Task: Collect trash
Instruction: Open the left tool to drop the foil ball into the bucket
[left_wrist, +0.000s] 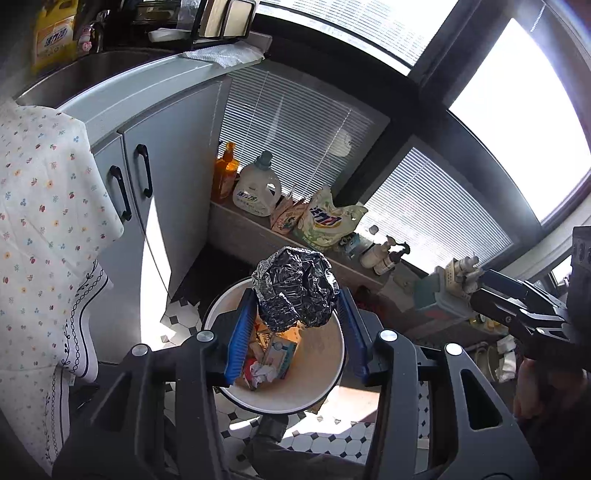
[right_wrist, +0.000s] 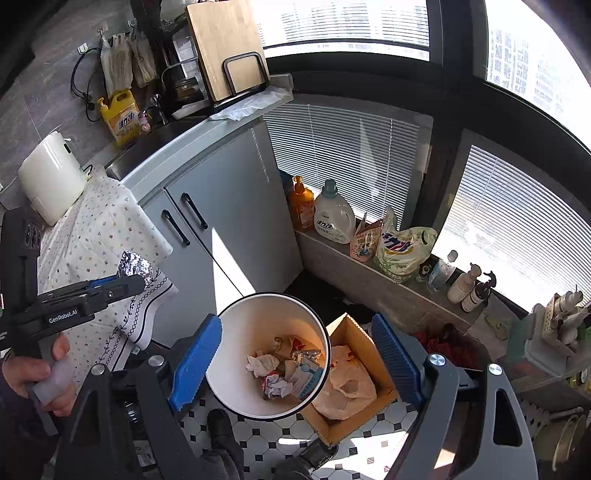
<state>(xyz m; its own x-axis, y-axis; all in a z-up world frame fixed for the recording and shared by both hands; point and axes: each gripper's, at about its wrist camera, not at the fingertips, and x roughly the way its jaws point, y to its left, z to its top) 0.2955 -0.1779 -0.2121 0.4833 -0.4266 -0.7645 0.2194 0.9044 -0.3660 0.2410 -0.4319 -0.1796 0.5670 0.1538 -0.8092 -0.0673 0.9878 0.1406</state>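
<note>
My left gripper (left_wrist: 297, 314) is shut on a crumpled ball of aluminium foil (left_wrist: 295, 288) and holds it above a round white trash bin (left_wrist: 317, 387) on the floor. The bin holds crumpled paper and wrappers (left_wrist: 266, 365). In the right wrist view the bin (right_wrist: 236, 325) sits below my right gripper (right_wrist: 295, 363), which is open and empty. The left gripper (right_wrist: 110, 286) with the foil ball (right_wrist: 136, 266) shows at the left there. The right gripper (left_wrist: 517, 306) shows at the right edge of the left wrist view.
A cardboard box (right_wrist: 351, 369) with a plastic bag stands beside the bin. A grey cabinet (right_wrist: 229, 206) and a table with a flowered cloth (right_wrist: 92, 236) are to the left. A low ledge (right_wrist: 369, 273) along the window carries detergent bottles and bags. The floor is tiled.
</note>
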